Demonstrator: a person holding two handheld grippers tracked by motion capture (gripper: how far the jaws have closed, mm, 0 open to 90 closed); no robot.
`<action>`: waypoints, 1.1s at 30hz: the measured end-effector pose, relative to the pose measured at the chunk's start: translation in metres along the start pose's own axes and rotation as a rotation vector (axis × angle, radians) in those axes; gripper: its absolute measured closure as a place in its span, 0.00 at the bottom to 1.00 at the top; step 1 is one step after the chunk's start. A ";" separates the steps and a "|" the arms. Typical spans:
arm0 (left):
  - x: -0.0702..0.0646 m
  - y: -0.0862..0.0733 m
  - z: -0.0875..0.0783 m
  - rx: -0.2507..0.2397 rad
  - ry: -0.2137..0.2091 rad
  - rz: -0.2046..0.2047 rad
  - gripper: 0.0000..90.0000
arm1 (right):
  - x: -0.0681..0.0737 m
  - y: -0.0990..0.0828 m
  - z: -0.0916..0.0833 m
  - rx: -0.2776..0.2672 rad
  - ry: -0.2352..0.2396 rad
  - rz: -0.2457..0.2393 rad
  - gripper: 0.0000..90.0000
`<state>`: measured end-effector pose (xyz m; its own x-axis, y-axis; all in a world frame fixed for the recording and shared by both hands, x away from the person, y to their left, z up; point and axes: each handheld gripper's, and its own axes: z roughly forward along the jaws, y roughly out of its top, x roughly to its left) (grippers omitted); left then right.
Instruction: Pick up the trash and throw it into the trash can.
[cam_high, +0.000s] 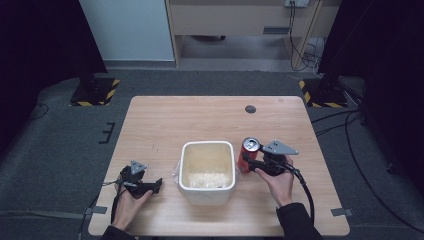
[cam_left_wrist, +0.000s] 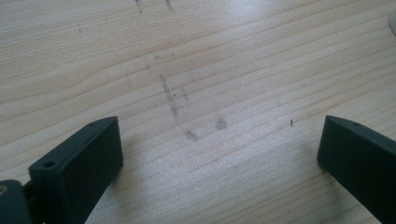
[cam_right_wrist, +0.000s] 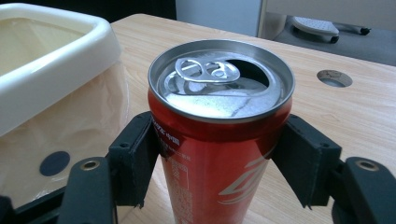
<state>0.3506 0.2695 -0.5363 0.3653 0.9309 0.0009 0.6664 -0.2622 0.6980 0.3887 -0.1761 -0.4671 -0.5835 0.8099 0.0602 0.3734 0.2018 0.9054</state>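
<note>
An opened red drink can (cam_high: 248, 151) stands upright on the wooden table, just right of a cream tub (cam_high: 231, 165). My right gripper (cam_high: 246, 163) comes at it from the right, and its two black jaws press on both sides of the can. In the right gripper view the can (cam_right_wrist: 219, 140) has its tab lifted and its mouth open, held between the jaws of the right gripper (cam_right_wrist: 219, 156), with the tub's rim (cam_right_wrist: 60, 60) at the left. My left gripper (cam_high: 159, 184) rests low at the tub's left. Its jaws stand wide apart over bare wood (cam_left_wrist: 219, 144).
The tub holds a clear liner and something pale at its bottom (cam_high: 207, 179). A round cable hole (cam_high: 250, 109) sits in the table's far right part. Black cables trail from both grippers toward the table's near edge. Dark floor surrounds the table.
</note>
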 end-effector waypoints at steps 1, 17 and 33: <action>0.000 0.000 0.000 0.000 0.000 0.000 0.00 | 0.000 0.000 -0.001 -0.001 0.002 0.002 0.38; 0.000 0.000 0.000 0.000 0.000 0.000 0.00 | -0.018 0.029 -0.045 -0.196 0.018 0.075 0.38; 0.000 0.000 0.000 0.000 0.000 0.000 0.00 | -0.029 0.046 -0.084 -0.387 0.056 0.140 0.38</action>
<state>0.3506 0.2695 -0.5363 0.3653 0.9309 0.0010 0.6663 -0.2622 0.6980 0.3621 -0.2367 -0.3913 -0.5888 0.7812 0.2074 0.1596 -0.1392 0.9773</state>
